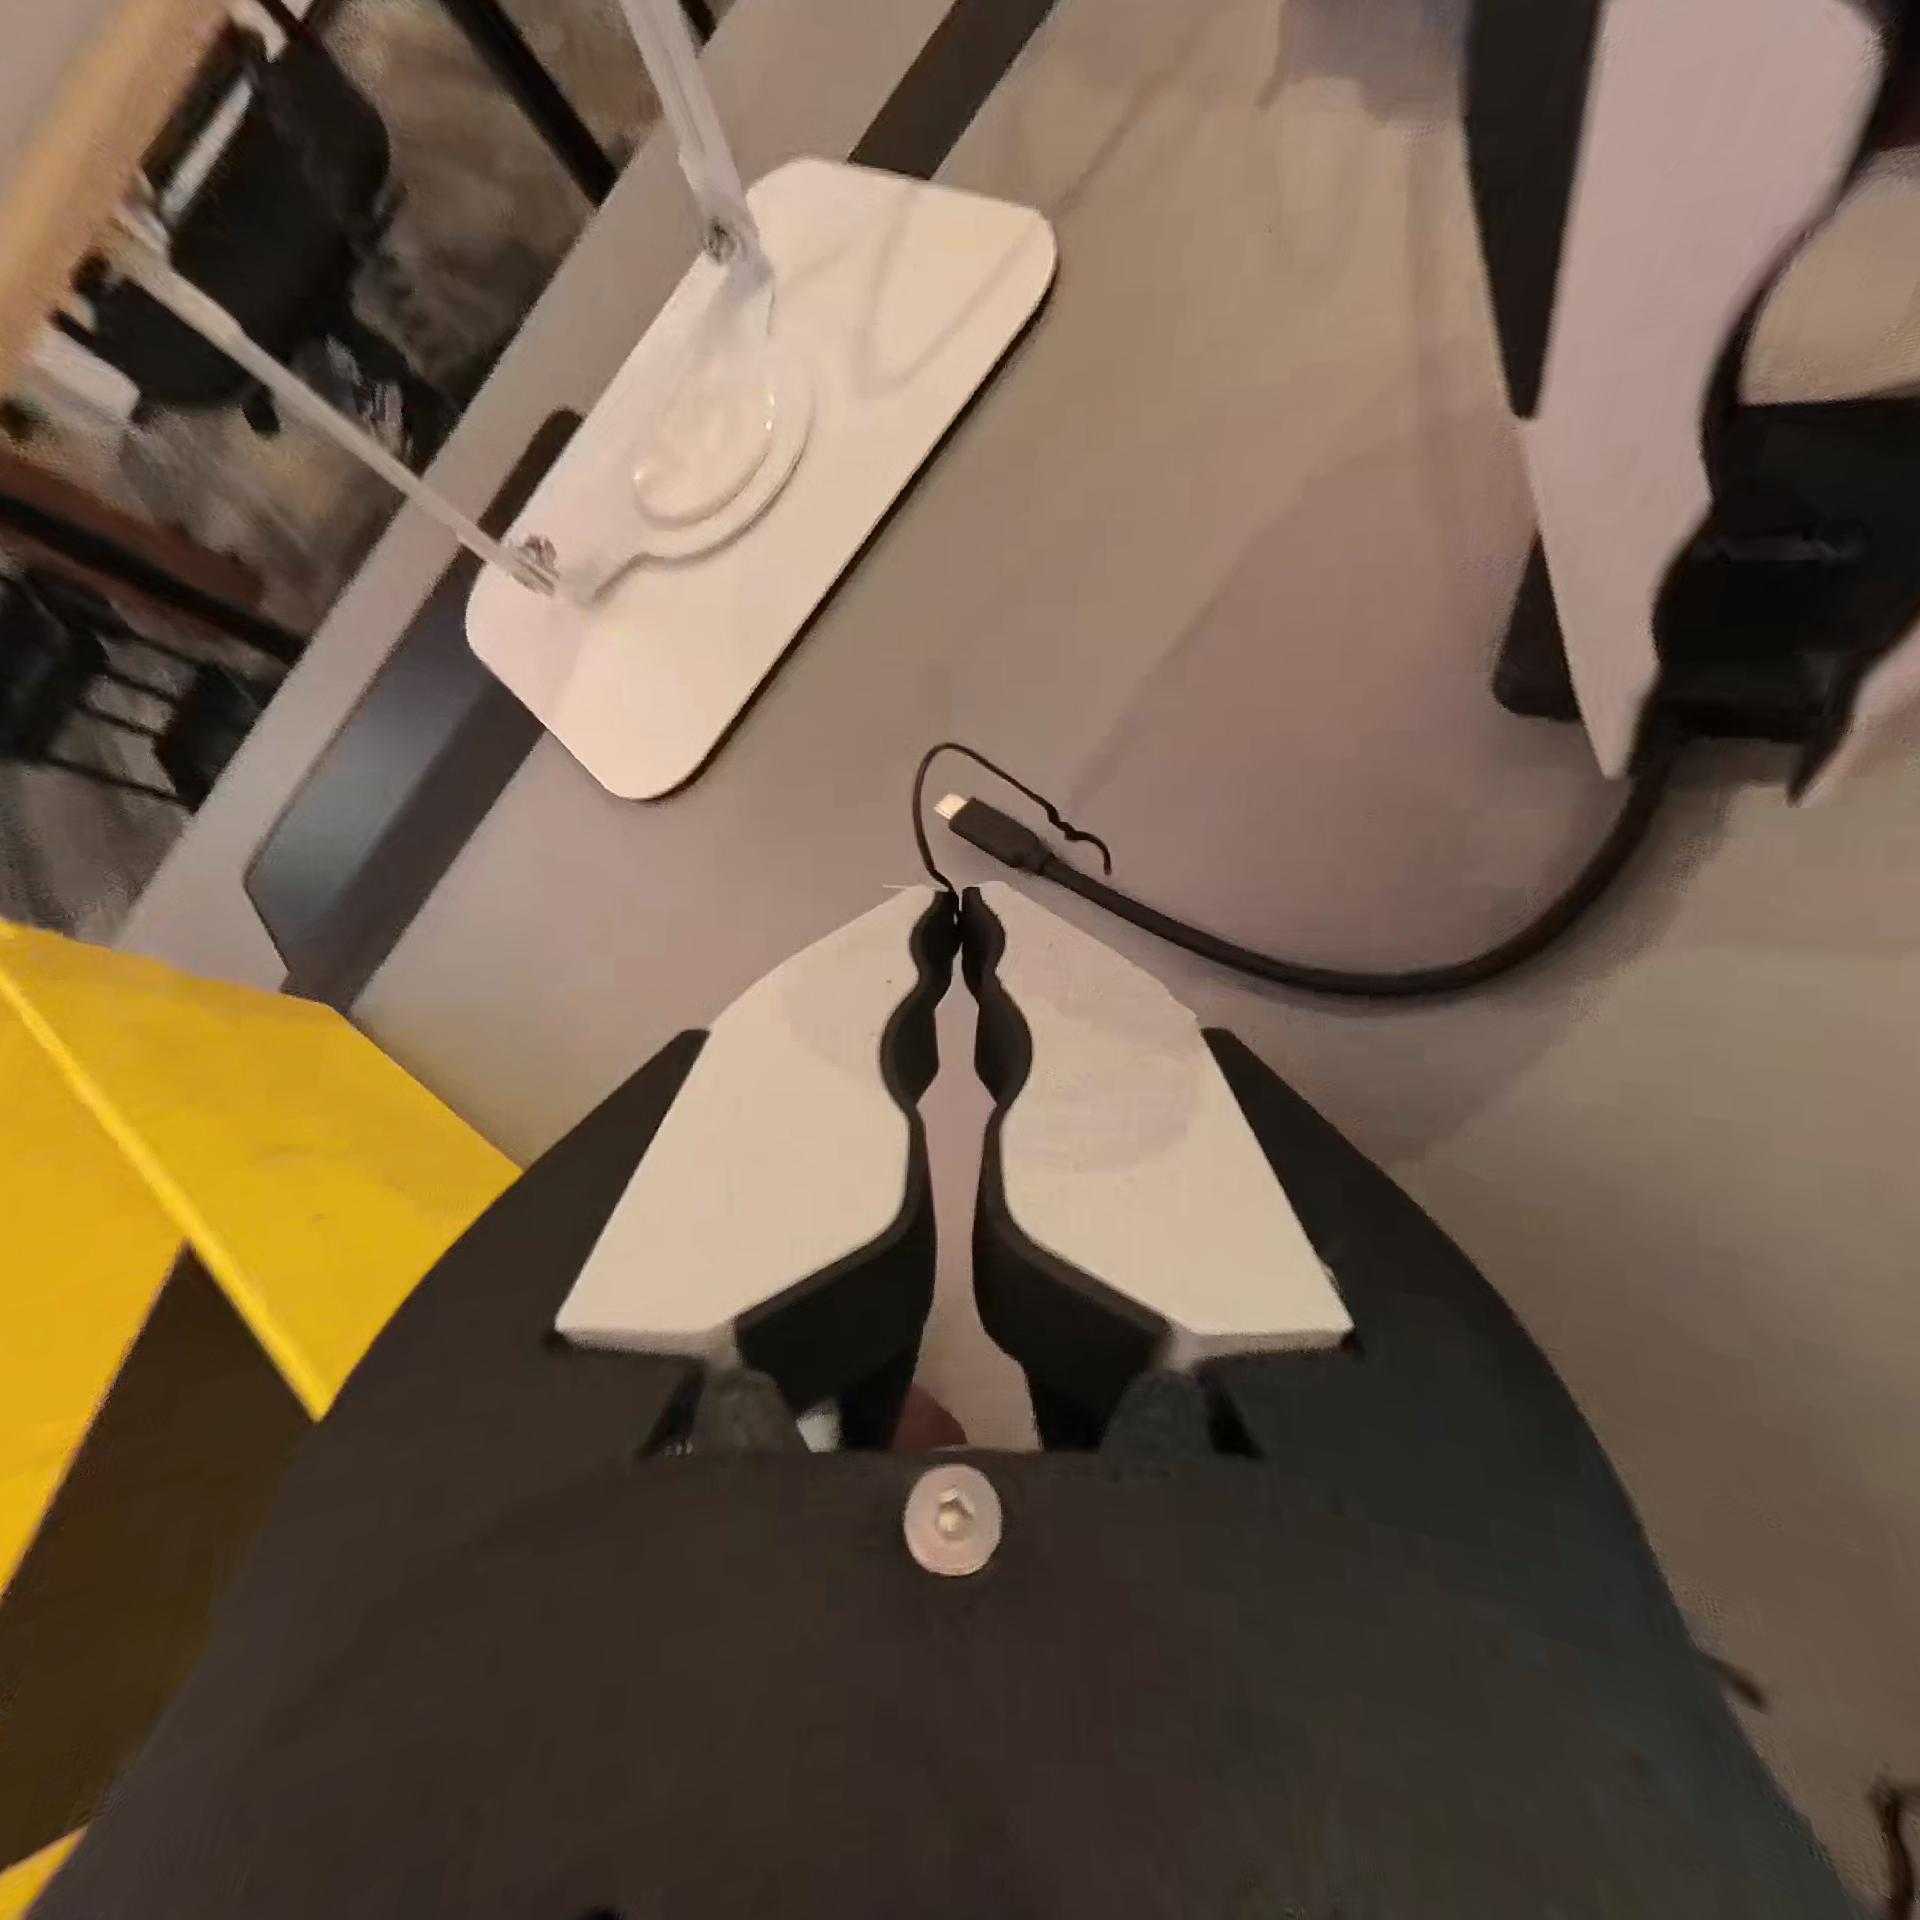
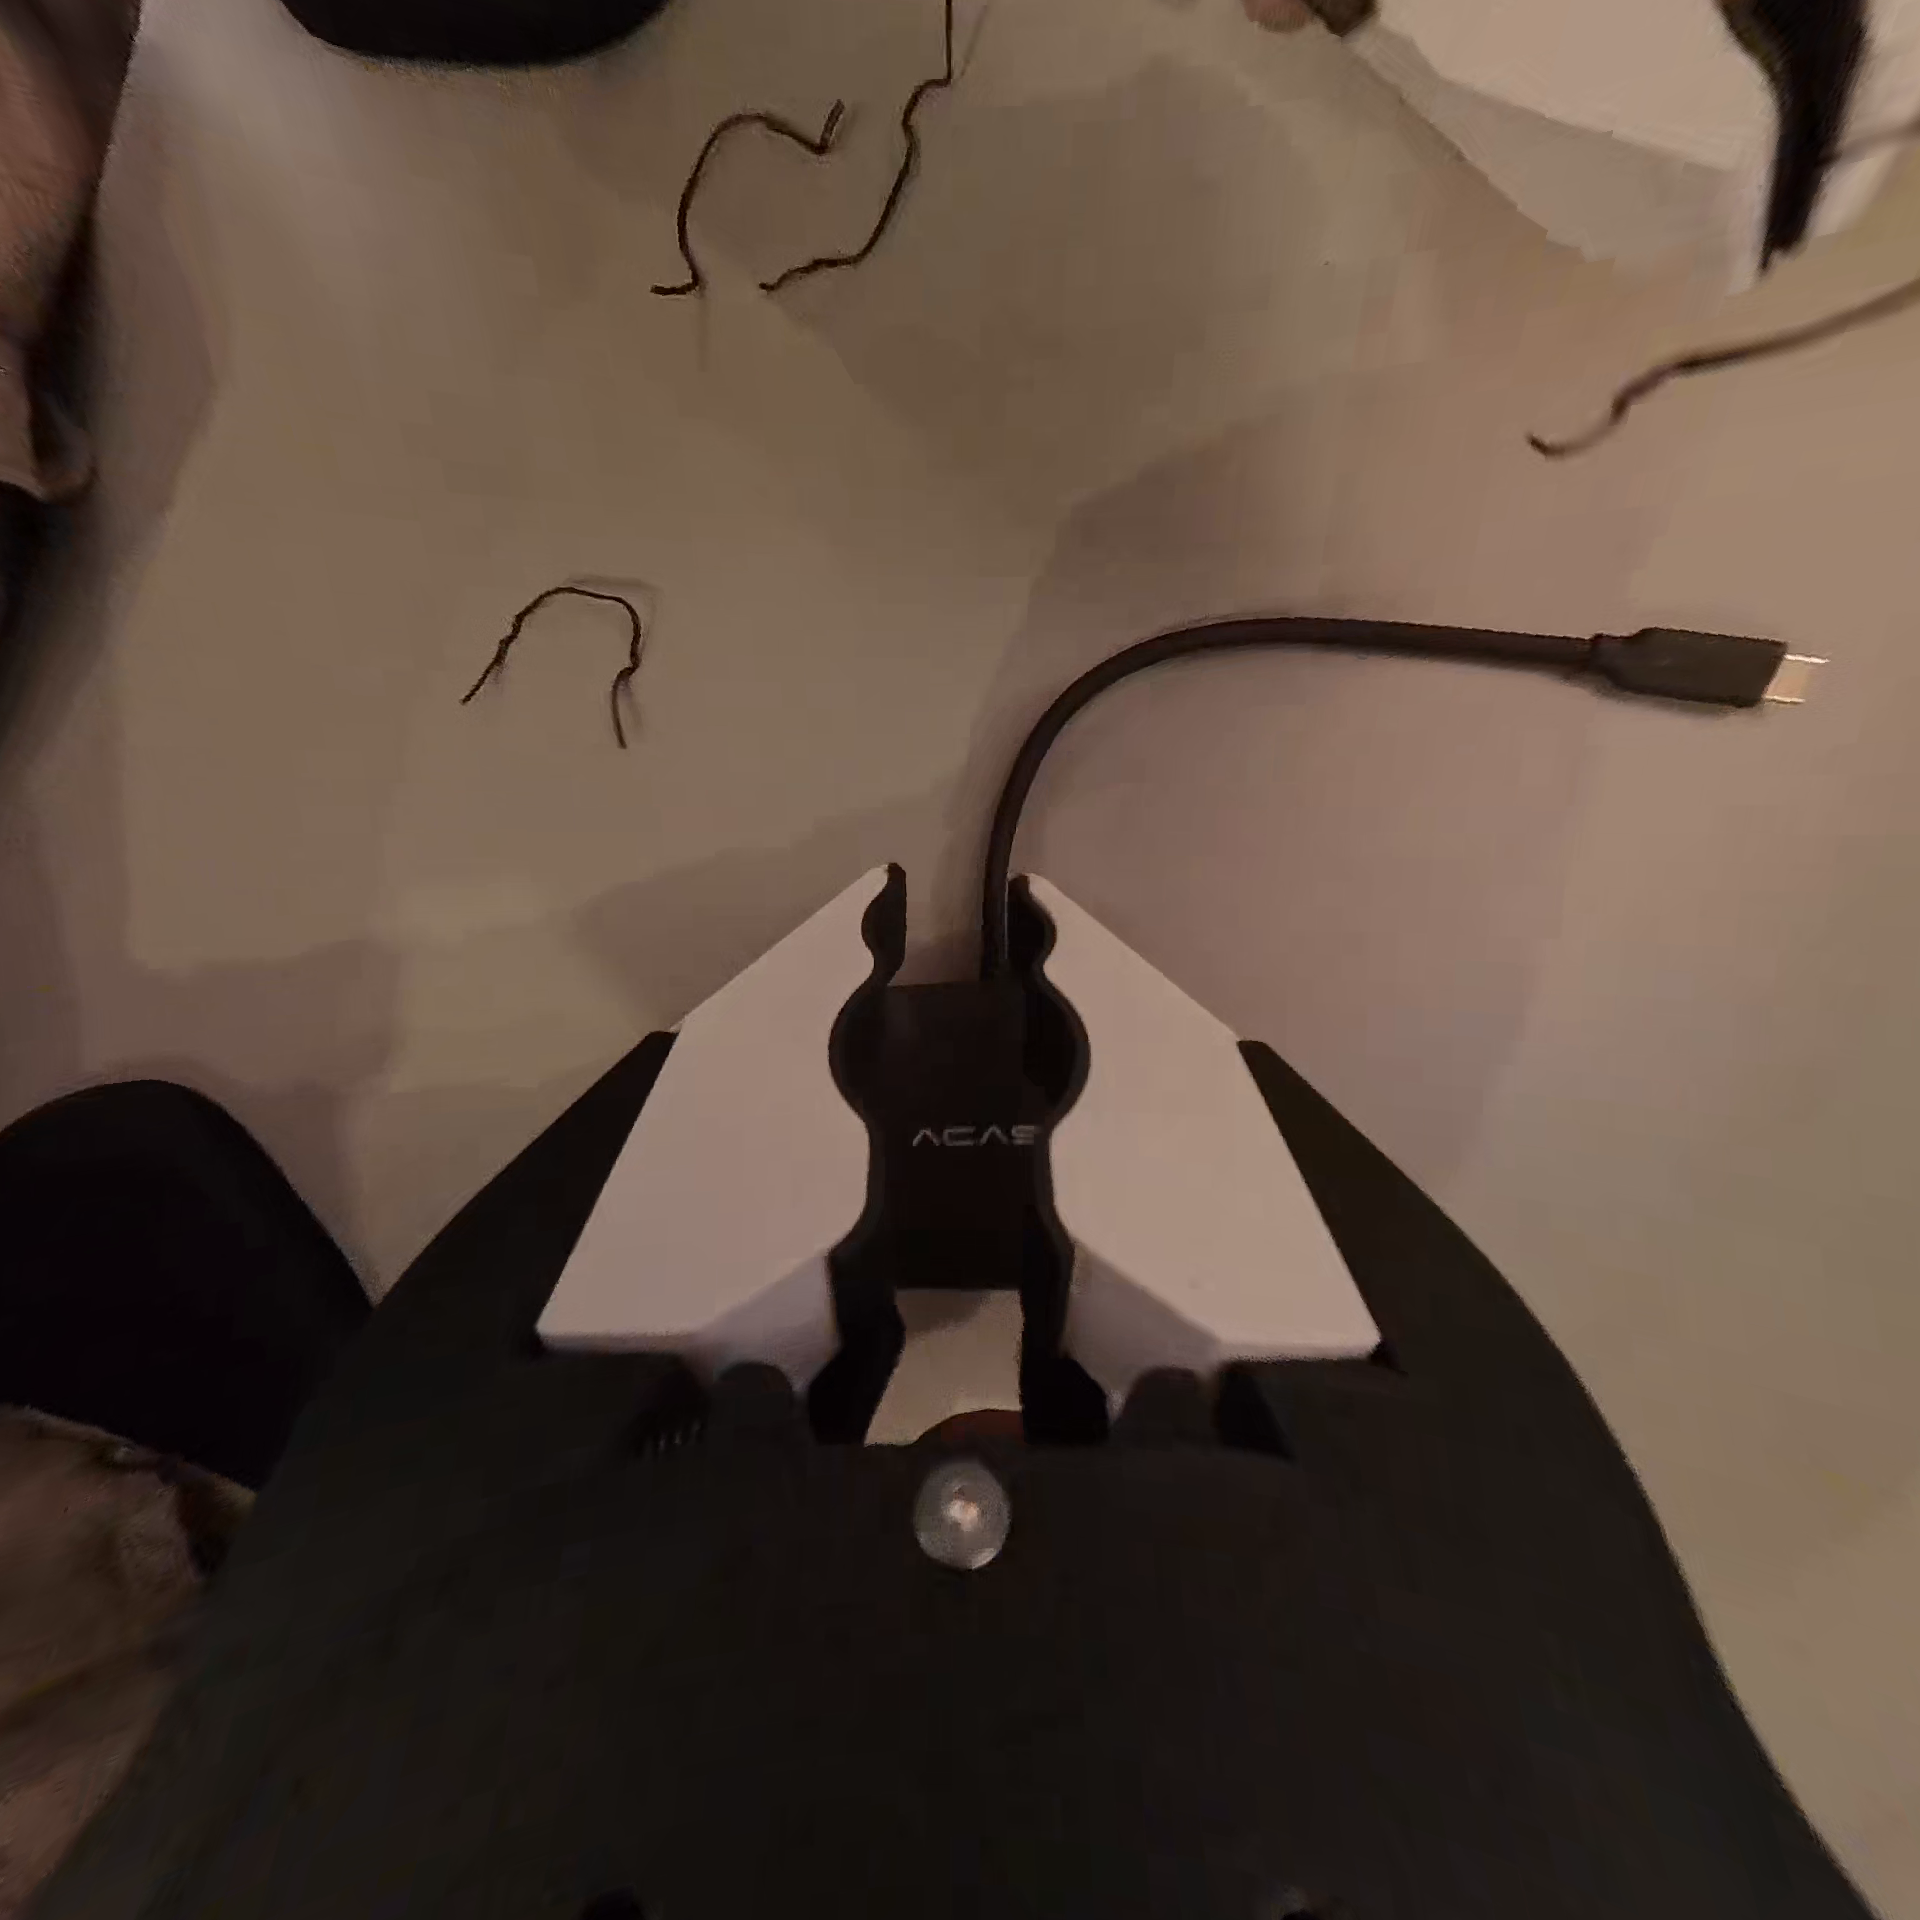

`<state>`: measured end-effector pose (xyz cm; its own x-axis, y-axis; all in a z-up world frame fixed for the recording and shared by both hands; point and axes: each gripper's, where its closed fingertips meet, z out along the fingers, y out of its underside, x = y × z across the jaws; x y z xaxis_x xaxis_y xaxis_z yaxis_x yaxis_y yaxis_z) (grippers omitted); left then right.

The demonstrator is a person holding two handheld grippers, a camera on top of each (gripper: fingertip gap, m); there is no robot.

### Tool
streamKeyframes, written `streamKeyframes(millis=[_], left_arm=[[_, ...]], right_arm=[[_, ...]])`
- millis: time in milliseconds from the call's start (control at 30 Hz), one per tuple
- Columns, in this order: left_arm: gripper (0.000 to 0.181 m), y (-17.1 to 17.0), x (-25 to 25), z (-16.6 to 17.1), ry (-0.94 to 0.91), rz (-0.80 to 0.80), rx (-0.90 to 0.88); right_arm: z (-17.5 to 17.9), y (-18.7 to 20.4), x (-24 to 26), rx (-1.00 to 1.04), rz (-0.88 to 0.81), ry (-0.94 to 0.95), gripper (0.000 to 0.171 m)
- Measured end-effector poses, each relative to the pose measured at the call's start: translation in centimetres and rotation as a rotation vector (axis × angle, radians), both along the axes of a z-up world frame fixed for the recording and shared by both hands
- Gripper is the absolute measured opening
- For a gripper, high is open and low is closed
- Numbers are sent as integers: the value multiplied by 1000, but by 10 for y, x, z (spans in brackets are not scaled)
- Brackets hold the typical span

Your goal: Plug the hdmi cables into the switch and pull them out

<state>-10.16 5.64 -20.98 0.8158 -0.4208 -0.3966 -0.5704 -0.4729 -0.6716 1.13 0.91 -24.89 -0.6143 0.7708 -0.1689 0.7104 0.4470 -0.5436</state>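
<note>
The right gripper [image 2: 958, 883] is clamping the switch [image 2: 961, 1143], a small black box sitting deep between its fingers [image 2: 1143, 1143], with the white pads pressing on both of its sides. A short black cable [image 2: 1195, 649] is leaving the far end of the box, arching up and to the right across the pale desk [image 2: 1455, 1039], and ending in a slim metal-tipped plug [image 2: 1704, 670] that is lying flat, well apart from the box. Thin dark wire ties are lying loose on the desk farther off: one [image 2: 582, 644] to the left, a curlier pair [image 2: 790, 187] at the far side, and another [image 2: 1683, 374] to the far right.

The left gripper [image 1: 958, 899] is pinching a thin black wire tie [image 1: 940, 790] at the very tips of its fingers [image 1: 810, 1122], which are standing almost fully together. That tie is looping up and over the cable's plug [image 1: 987, 826], which is resting just beyond the tips. In this view the cable [image 1: 1351, 966] is curving away to the right toward the right gripper [image 1: 1745, 623] holding the black box. A white lamp base [image 1: 862, 364] is standing on the far left of the desk, and a yellow box [image 1: 208, 1143] is sitting near the left edge.
</note>
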Motion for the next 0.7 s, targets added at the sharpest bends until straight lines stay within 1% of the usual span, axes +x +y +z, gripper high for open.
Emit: streamKeyframes(millis=[100, 233, 333, 400, 467, 567, 700], left_arm=[[1, 13, -2, -13, -28, 71, -64], [1, 31, -10, -21, -91, 146, -92], [1, 38, -11, -30, -92, 172, -114], [1, 40, -9, -40, -84, 181, -143], [1, 40, -9, -48, -50, 182, -159], [1, 37, -7, -59, -71, 188, -179], [1, 35, 1, -59, -102, 165, -169]], right_arm=[[-8, -2, -3, 18, 19, -8, 15], [-14, 5, -5, 56, 13, 4, 23], [-16, 7, -6, 74, 16, 22, 19], [-17, 10, -7, 99, 30, 39, 8], [-17, 10, -8, 109, 44, 55, 2], [-17, 10, -9, 108, 53, 74, 2], [-17, 11, -13, 121, 59, 107, 2]])
